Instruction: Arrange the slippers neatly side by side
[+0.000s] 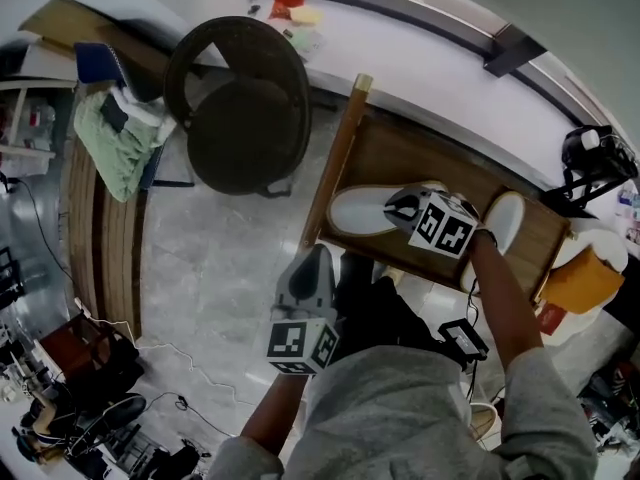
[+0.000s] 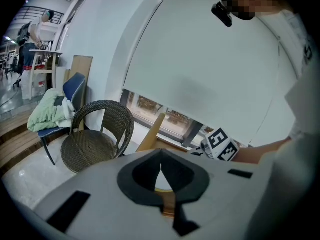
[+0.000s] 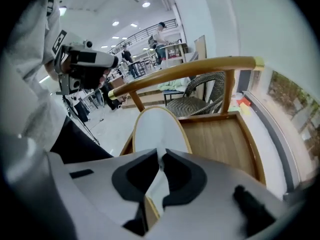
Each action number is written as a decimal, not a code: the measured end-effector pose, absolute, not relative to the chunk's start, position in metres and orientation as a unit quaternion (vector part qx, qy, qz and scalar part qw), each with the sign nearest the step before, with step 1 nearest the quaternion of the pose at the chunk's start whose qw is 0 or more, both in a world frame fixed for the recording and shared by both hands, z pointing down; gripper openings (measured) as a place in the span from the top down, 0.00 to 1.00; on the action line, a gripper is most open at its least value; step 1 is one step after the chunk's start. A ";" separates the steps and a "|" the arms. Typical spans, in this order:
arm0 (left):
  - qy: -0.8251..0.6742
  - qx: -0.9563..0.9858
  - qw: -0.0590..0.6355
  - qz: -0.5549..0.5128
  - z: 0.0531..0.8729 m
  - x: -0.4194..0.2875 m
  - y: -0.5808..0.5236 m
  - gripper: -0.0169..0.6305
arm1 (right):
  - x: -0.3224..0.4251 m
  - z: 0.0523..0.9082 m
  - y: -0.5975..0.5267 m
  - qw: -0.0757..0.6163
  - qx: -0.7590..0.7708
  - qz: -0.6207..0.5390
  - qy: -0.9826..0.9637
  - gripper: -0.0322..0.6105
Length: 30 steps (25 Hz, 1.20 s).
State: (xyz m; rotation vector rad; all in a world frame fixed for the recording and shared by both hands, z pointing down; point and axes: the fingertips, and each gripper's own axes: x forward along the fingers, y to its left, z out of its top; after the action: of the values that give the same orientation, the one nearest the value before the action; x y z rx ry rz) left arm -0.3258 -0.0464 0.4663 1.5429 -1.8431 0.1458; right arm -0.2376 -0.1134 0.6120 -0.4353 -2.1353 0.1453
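Two white slippers lie on a wooden seat (image 1: 400, 158) with a raised rim. One slipper (image 1: 358, 211) is at the seat's left and points left; the other slipper (image 1: 503, 220) lies at the right end, turned at an angle. My right gripper (image 1: 405, 206) is between them, at the left slipper's near end. In the right gripper view that slipper (image 3: 157, 126) runs from the seat (image 3: 220, 139) in between the jaws, and the right gripper (image 3: 161, 156) is shut on it. My left gripper (image 1: 305, 278) hangs over the floor in front of the seat, shut and empty (image 2: 161, 163).
A dark wicker chair (image 1: 240, 108) stands on the floor to the seat's left. A blue chair with a green cloth (image 1: 115, 133) is further left. A window ledge (image 1: 420, 28) runs behind the seat. An orange object (image 1: 582, 283) sits at the right. Cables (image 1: 190, 368) lie on the floor.
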 end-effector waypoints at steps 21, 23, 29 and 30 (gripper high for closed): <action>-0.644 0.683 0.332 0.086 0.450 -0.223 -0.070 0.95 | -0.144 0.544 -0.166 0.332 0.137 0.273 -0.892 0.89; -0.640 0.687 0.332 0.087 0.451 -0.214 -0.067 0.95 | -0.133 0.544 -0.167 0.311 0.168 0.317 -0.880 0.89; -0.626 0.701 0.329 0.094 0.451 -0.185 -0.058 0.95 | -0.091 0.556 -0.173 0.237 0.291 0.412 -0.830 0.89; -0.623 0.703 0.328 0.095 0.450 -0.180 -0.055 0.95 | -0.081 0.561 -0.174 0.230 0.319 0.423 -0.816 0.89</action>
State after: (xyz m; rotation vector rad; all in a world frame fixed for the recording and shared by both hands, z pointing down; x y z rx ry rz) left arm -0.1799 -0.0547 0.4499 1.8410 -1.6322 0.2476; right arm -0.0806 -0.1736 0.5613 0.8785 -2.2452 1.1627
